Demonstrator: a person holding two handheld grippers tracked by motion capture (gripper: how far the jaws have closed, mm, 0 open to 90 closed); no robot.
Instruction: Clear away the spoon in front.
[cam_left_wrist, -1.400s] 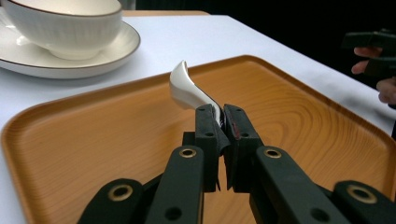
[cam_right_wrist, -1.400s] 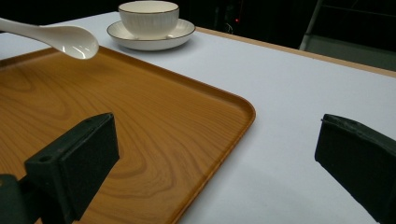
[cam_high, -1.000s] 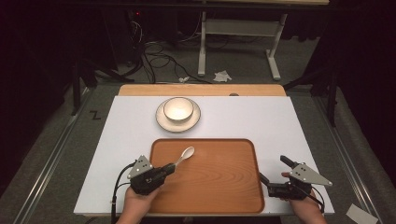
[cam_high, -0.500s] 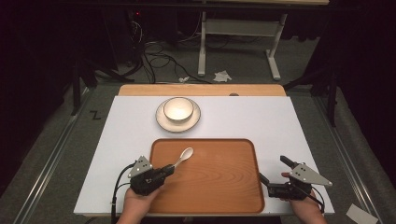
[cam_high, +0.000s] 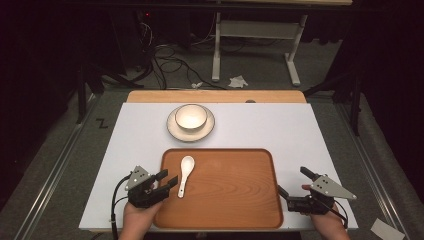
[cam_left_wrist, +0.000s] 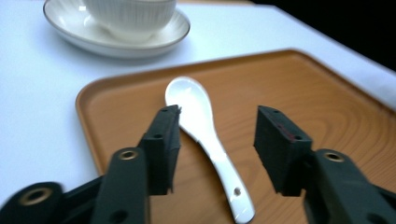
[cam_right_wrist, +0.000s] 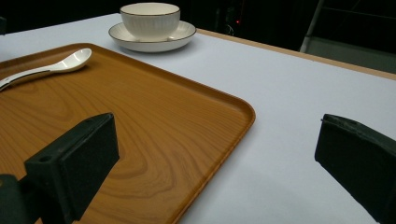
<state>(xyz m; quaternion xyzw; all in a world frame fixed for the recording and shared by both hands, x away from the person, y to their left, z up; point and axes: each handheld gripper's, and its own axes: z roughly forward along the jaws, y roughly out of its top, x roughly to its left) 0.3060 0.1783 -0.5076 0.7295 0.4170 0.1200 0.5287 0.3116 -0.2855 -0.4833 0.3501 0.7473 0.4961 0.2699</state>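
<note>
A white ceramic spoon (cam_high: 185, 172) (cam_left_wrist: 205, 135) (cam_right_wrist: 51, 65) lies flat on the wooden tray (cam_high: 235, 200) (cam_left_wrist: 327, 93) (cam_right_wrist: 163, 116), near its left rim, bowl end away from me. My left gripper (cam_high: 168, 178) (cam_left_wrist: 218, 114) sits at the tray's left edge; its jaws have just been opening. The spoon's handle lies between them, and the pads stand clear of it. My right gripper (cam_high: 292, 180) (cam_right_wrist: 217, 135) rests open at the tray's right edge, holding nothing.
A white bowl (cam_high: 191, 116) (cam_left_wrist: 130, 11) (cam_right_wrist: 149, 18) stands on a saucer (cam_high: 175, 132) (cam_left_wrist: 93, 39) (cam_right_wrist: 140, 44) behind the tray, on the white tabletop (cam_high: 300, 135). A wooden strip (cam_high: 215, 96) runs along the table's far edge.
The left gripper's jaws have parted and let go of the spoon, which now lies on the tray. The right gripper has not moved.
</note>
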